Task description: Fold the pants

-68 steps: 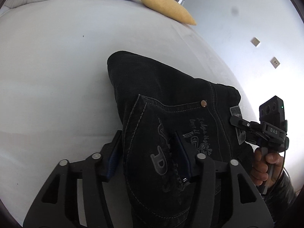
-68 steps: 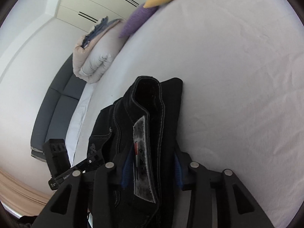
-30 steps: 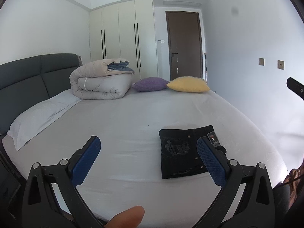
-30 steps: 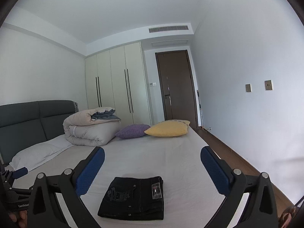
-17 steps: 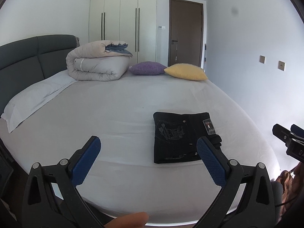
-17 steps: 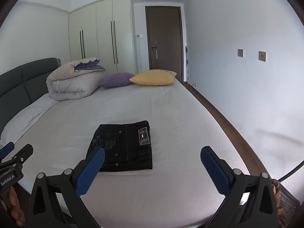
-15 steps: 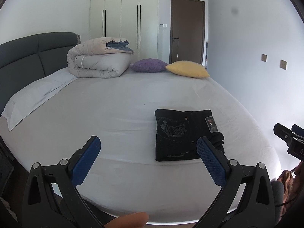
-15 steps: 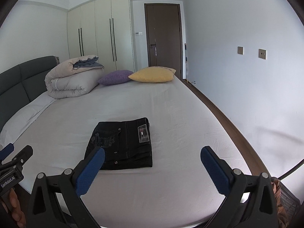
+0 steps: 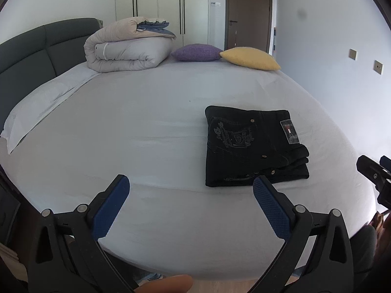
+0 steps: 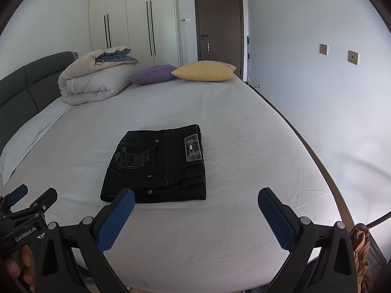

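Observation:
The black jeans (image 9: 251, 146) lie folded into a compact rectangle on the white bed (image 9: 146, 127), back pocket and label patch facing up. They also show in the right wrist view (image 10: 158, 163). My left gripper (image 9: 190, 205) is open and empty, held back at the bed's near edge, to the left of the jeans. My right gripper (image 10: 195, 214) is open and empty, also near the bed's edge, just short of the jeans. The right gripper's tip shows at the left wrist view's right edge (image 9: 374, 173); the left gripper shows in the right wrist view (image 10: 27, 210).
A rolled duvet (image 9: 127, 46), a purple cushion (image 9: 195, 52) and a yellow cushion (image 9: 249, 58) lie at the far side of the bed. A dark headboard (image 9: 31, 46) is on the left. Wardrobes and a brown door (image 10: 217, 24) stand behind.
Both grippers let go of the jeans, opened wide and pulled back from the bed. In the last half second both views tilted slightly down; the folded jeans stayed still.

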The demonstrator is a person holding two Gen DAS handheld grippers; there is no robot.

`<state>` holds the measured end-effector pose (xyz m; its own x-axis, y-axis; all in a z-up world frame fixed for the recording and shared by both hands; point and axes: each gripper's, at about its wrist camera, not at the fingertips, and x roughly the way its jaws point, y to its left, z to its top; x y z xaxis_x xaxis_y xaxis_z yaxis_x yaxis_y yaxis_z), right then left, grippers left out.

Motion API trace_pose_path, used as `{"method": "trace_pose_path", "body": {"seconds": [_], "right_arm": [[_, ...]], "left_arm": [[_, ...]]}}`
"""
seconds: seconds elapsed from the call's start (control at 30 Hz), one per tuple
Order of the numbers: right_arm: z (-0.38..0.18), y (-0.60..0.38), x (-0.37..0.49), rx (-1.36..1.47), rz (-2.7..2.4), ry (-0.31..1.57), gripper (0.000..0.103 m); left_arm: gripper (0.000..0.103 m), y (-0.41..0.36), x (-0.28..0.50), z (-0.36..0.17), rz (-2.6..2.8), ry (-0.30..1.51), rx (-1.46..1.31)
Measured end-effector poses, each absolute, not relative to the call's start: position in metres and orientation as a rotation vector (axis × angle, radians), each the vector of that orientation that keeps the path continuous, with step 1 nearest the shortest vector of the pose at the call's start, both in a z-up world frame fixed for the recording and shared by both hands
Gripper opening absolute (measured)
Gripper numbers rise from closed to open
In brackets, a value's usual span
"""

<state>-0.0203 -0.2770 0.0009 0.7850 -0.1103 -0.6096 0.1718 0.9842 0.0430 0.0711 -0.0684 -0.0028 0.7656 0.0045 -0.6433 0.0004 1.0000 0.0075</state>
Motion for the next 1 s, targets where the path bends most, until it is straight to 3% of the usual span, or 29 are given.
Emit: {"method": "trace_pose_path", "body": {"seconds": [1.0], "right_arm": [[-0.044,-0.263,0.006,0.056,-0.126,0.784,0.103]], "left_arm": [[0.103,-0.066,0.106,-0.077,-0.010,0.842,-0.047]]}}
